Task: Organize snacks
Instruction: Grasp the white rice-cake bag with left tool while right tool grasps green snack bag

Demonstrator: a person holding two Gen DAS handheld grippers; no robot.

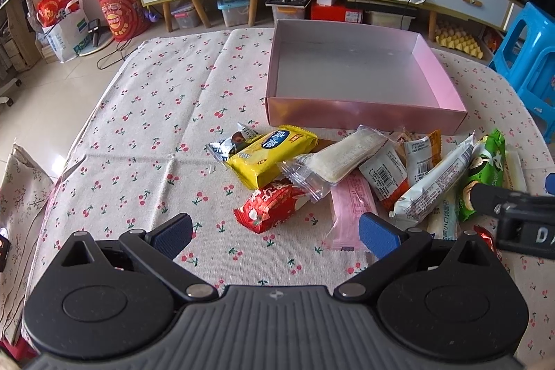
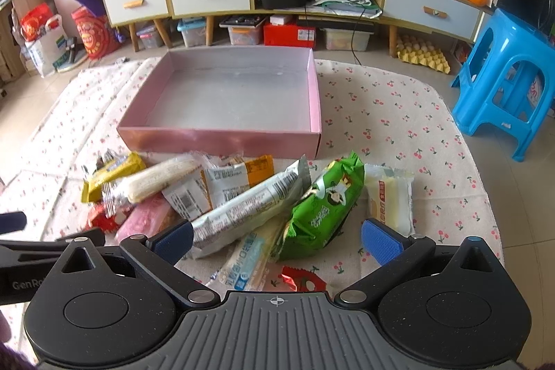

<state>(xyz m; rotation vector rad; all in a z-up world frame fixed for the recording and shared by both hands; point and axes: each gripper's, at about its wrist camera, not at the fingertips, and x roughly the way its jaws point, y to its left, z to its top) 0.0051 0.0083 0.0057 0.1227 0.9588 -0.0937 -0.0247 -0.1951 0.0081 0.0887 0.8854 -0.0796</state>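
Left wrist view: the left gripper (image 1: 275, 236) hovers low over the cherry-print tablecloth (image 1: 138, 134), fingers spread wide with nothing between them. Just ahead of its blue pads (image 1: 378, 236) lie a red snack packet (image 1: 272, 205) and a pink wrapper (image 1: 350, 210), the right pad overlapping the pink wrapper's near corner (touching or merely above it, I cannot tell). Beyond them the pile runs rightward: a yellow packet (image 1: 274, 155), a clear-wrapped white bar (image 1: 333, 162), a long white packet (image 1: 433, 182) and a green packet (image 1: 484, 172). The pink box (image 1: 360, 113) stands behind the pile, open-topped and holding nothing. The other tool's black body pokes in at the right edge.

Right wrist view: the right gripper (image 2: 275, 238) is likewise released, jaws wide, pointing level across the table toward the box (image 2: 222, 139). The long white packet (image 2: 249, 207) and the green packet (image 2: 322, 210) lie between its pads, unclamped. A pale yellow packet (image 2: 390, 196) sits just beside the right pad. A blue stool (image 2: 506, 75) stands off the table's right side.
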